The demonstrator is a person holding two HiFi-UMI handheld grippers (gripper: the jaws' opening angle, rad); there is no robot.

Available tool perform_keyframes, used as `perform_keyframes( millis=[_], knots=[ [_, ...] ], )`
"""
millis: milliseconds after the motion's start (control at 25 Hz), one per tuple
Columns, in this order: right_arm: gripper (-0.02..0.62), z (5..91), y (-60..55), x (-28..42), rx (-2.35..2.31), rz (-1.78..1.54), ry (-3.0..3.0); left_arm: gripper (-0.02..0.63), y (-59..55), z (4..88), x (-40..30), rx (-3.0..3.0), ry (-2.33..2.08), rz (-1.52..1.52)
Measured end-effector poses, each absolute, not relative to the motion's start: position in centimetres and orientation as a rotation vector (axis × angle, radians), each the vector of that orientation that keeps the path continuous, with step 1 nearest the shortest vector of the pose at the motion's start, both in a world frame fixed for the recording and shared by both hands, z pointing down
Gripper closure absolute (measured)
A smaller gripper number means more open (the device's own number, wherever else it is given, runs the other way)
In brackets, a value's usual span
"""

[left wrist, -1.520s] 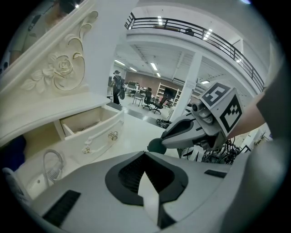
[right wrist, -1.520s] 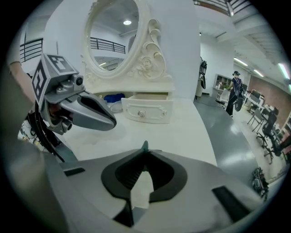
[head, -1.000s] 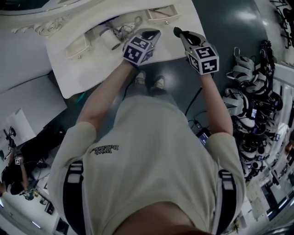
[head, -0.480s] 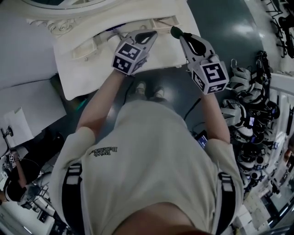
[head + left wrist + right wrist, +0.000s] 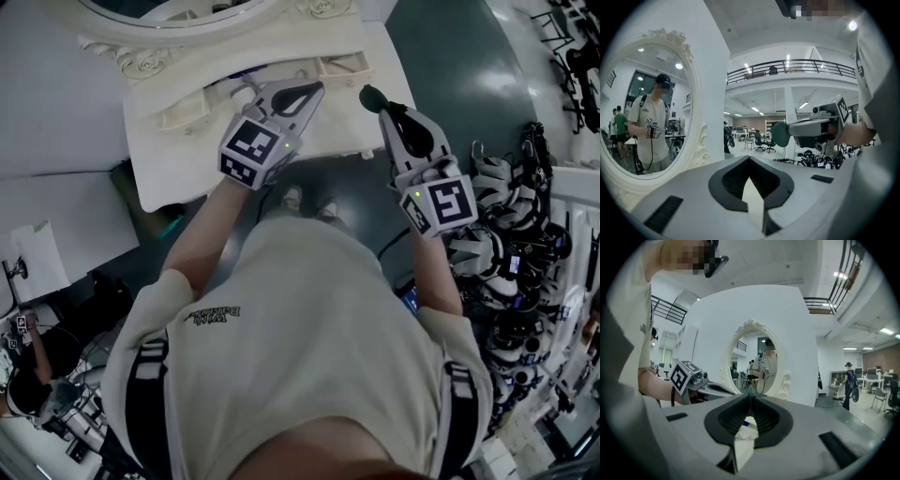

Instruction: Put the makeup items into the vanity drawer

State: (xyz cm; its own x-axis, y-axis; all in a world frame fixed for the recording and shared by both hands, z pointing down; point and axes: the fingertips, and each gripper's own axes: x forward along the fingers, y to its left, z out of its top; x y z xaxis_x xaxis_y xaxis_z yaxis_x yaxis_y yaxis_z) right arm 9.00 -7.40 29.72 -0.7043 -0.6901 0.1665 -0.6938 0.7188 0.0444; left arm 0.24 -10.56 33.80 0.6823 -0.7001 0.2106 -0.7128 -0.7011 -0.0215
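The white vanity (image 5: pixel 187 159) stands ahead of me, its oval mirror (image 5: pixel 647 122) (image 5: pixel 757 364) above it. A few small makeup items (image 5: pixel 246 90) lie in the recess at its back, mostly hidden behind my left gripper. Both grippers hang in the air above the vanity's front part, pointing roughly level at the mirror. My left gripper (image 5: pixel 319 87) (image 5: pixel 749 159) is shut with nothing in it. My right gripper (image 5: pixel 368 94) (image 5: pixel 750 397) (image 5: pixel 780 133) is to its right, also shut and empty. Two small drawers (image 5: pixel 342 66) (image 5: pixel 178 112) flank the recess.
Racks of dark gear (image 5: pixel 506 253) crowd the floor on the right. A grey surface with a sheet of paper (image 5: pixel 42 258) lies at the left. My feet (image 5: pixel 309 199) are on the dark floor by the vanity's front edge. A person (image 5: pixel 847 380) walks far right.
Both grippers have risen from the vanity top toward my head and look larger. Their jaws stay as they were. The vanity has shifted down in the head view.
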Motion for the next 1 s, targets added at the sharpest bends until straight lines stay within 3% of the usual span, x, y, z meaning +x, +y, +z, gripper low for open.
perform_keyframes(
  millis=[1000],
  knots=[
    [0.569,27.0,-0.1,7.5,1.066,0.105,-2.960,0.601,-2.9,29.7,-0.2,2.911,-1.216,0.116]
  ],
)
